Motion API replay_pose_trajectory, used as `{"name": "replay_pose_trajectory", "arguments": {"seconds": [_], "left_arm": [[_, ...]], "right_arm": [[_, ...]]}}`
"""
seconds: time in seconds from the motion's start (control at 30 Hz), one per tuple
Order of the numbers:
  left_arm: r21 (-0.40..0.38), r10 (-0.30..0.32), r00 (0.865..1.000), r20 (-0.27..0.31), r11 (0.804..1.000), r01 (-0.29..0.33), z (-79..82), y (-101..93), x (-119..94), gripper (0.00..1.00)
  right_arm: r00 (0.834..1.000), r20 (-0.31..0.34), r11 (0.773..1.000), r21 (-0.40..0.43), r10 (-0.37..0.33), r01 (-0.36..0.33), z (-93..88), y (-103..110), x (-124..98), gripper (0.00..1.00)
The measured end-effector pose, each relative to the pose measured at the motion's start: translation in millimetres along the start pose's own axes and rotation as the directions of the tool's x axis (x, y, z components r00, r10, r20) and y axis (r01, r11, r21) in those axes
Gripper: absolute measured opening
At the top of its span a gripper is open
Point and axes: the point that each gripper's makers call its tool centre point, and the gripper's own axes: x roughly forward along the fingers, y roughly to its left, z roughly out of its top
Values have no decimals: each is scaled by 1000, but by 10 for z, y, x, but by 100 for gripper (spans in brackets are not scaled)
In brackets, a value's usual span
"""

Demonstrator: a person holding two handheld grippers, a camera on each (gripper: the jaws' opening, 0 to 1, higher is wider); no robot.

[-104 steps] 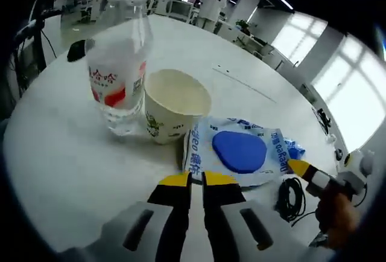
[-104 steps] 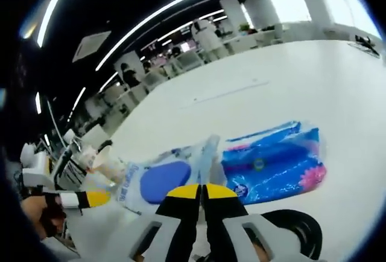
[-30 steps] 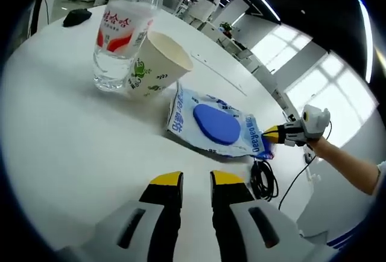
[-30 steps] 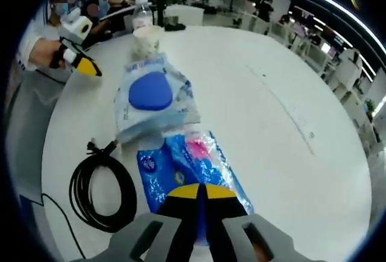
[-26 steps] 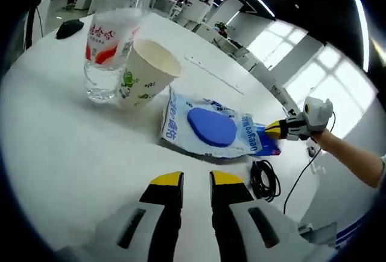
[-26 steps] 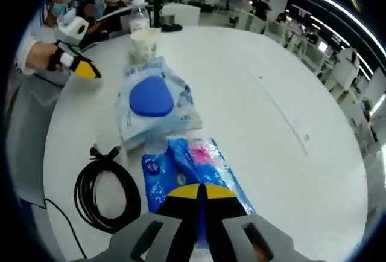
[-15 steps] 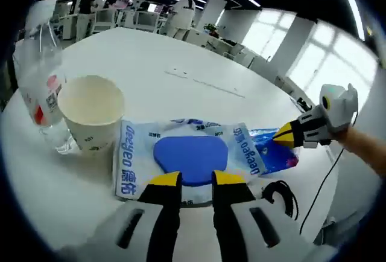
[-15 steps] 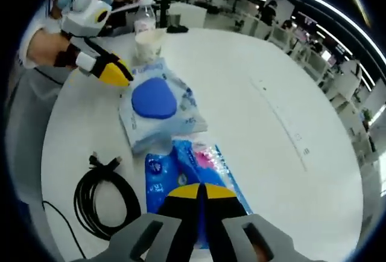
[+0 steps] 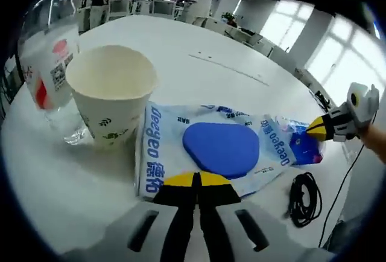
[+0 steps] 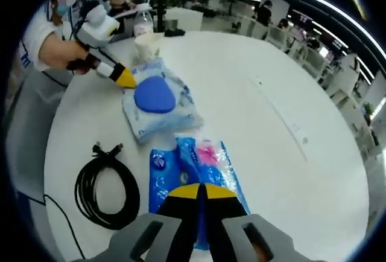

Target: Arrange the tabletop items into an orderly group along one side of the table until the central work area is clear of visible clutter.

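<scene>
Left gripper view: crinkly wipes pack (image 9: 220,150), paper cup (image 9: 113,102).

Left gripper view: low, close over the wipes pack (image 9: 211,147), facing the windows. Right gripper view: higher, looking back along the table (image 10: 289,81). Both share the wipes pack (image 10: 158,102).

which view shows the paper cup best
The left gripper view: the paper cup stands close and large, its open mouth and printed side clear, beside the water bottle. In the right gripper view the cup is small and far off, its detail lost.
</scene>
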Motion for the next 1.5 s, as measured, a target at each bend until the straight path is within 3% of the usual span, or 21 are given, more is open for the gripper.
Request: {"name": "replay_pose_trajectory", "arguments": {"seconds": [0.1, 0.23, 0.4, 0.5, 0.63, 0.87, 1.0, 1.17, 1.23, 1.33, 1.4, 1.43, 1.47, 1.5], "left_arm": [[37, -15, 1000, -5, 999, 15, 10, 20, 50, 0], [77, -40, 999, -3, 996, 40, 8, 26, 61, 0], [70, -54, 998, -9, 996, 55, 24, 71, 75, 0], [125, -86, 996, -23, 988, 88, 23, 72, 97, 0], [172, -111, 993, -33, 978, 115, 40, 63, 94, 0], [246, -162, 986, 31, 958, 149, 198, -69, -66, 1], [227, -191, 979, 70, 959, 171, 272, -105, -225, 8], [302, -187, 973, 135, 943, 140, 377, 17, -572, 15], [284, -176, 964, 200, 952, 115, 479, 123, -730, 20], [263, -171, 958, 231, 959, 107, 510, 235, -935, 29], [269, -174, 951, 256, 958, 104, 514, 336, -1150, 33], [273, -173, 949, 264, 957, 98, 517, 373, -1212, 34], [274, -173, 947, 270, 957, 96, 513, 416, -1282, 37], [273, -174, 946, 275, 957, 97, 508, 458, -1346, 40]], "right_arm": [[999, 22, 998, -57, 35, -34, 36, 51, -16, 0], [989, 109, 994, -27, 104, -102, 97, 45, 67, 0], [988, 99, 991, -68, 122, -115, 76, 90, 141, 0], [986, 99, 990, -64, 132, -126, 33, 72, 187, 0], [983, 134, 992, -45, 124, -119, 70, 81, 180, 0], [975, 210, 997, 5, 79, -82, 120, 110, 103, 2], [962, 273, 997, 74, 4, -25, 232, 128, -98, 13], [930, 357, 985, 171, -88, 28, 388, 272, -467, 28], [910, 395, 977, 208, -123, 42, 420, 321, -554, 35], [900, 402, 964, 258, -167, 63, 444, 540, -790, 45], [901, 386, 946, 317, -195, 69, 407, 645, -878, 51], [905, 367, 919, 388, -217, 63, 370, 734, -927, 55], [904, 362, 908, 415, -226, 61, 333, 764, -922, 63], [889, 370, 893, 441, -271, 89, 311, 787, -958, 68]]}}
